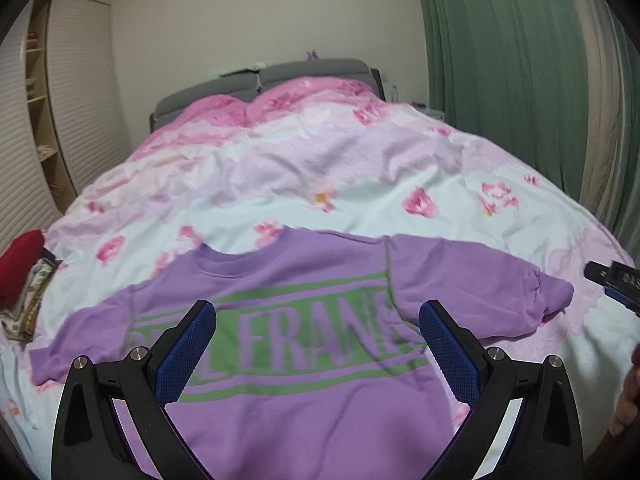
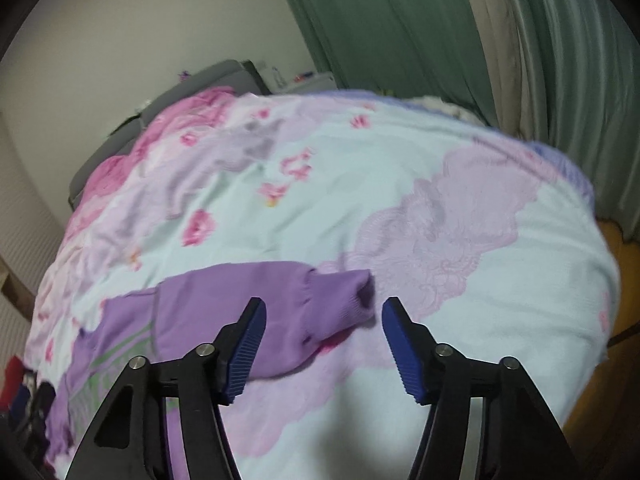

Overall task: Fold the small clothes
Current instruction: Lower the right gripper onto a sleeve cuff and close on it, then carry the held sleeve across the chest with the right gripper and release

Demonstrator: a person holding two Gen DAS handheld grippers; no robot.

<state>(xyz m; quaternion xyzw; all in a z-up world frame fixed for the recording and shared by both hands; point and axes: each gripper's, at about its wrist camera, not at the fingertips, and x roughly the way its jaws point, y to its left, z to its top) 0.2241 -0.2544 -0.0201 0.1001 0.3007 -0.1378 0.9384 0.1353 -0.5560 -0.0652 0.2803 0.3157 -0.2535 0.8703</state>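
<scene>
lying flat on bedspread (image 1: 360, 184): purple sweatshirt (image 1: 304, 288); both claws agape above.

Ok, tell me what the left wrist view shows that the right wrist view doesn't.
Only the left wrist view: the purple sweatshirt's collar and green lettering in full, the shelving unit, and the right hand-held gripper at the edge. Only the right wrist view: the sleeve cuff up close and the wooden floor. Both: the floral duvet, the green curtain, the grey headboard, and the left hand-held gripper open like the right.
</scene>
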